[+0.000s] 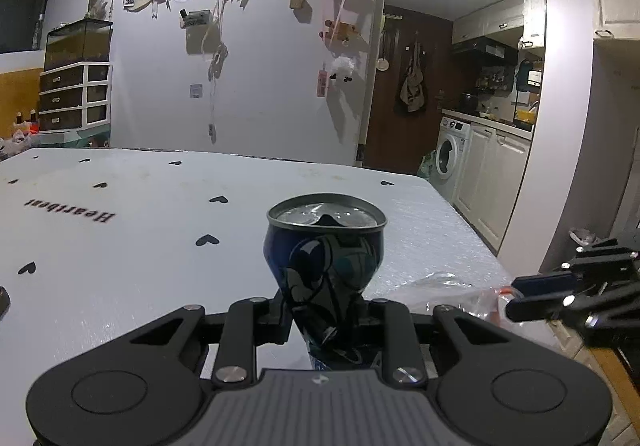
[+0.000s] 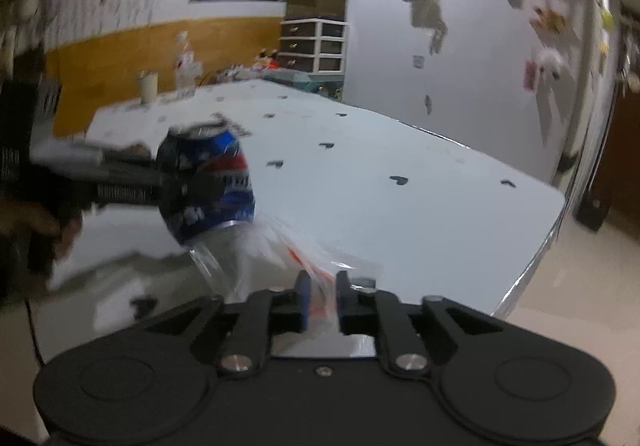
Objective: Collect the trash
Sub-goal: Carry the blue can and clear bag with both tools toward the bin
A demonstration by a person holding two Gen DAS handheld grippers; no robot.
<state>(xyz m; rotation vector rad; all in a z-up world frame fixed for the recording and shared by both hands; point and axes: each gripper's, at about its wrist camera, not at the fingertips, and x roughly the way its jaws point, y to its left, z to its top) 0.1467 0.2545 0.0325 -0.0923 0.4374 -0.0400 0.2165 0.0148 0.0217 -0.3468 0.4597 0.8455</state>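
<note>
Left tongs (image 1: 326, 316) clamp a dented blue soda can (image 1: 325, 266) above the heart-print tabletop (image 1: 120, 246), while right tongs (image 2: 322, 296), slightly apart, straddle a clear plastic bag (image 2: 256, 246).

The left gripper (image 1: 324, 316) points slightly downward, its jaws pinched hard on the crushed waist of a can (image 1: 325, 246) that stands upright between them. The right gripper (image 2: 322, 300) sits to its right, also tilted down, jaws narrowly parted with a clear bag (image 2: 256, 254) lying between the pads. A hand (image 2: 36, 222) grips the left gripper's handle.
</note>
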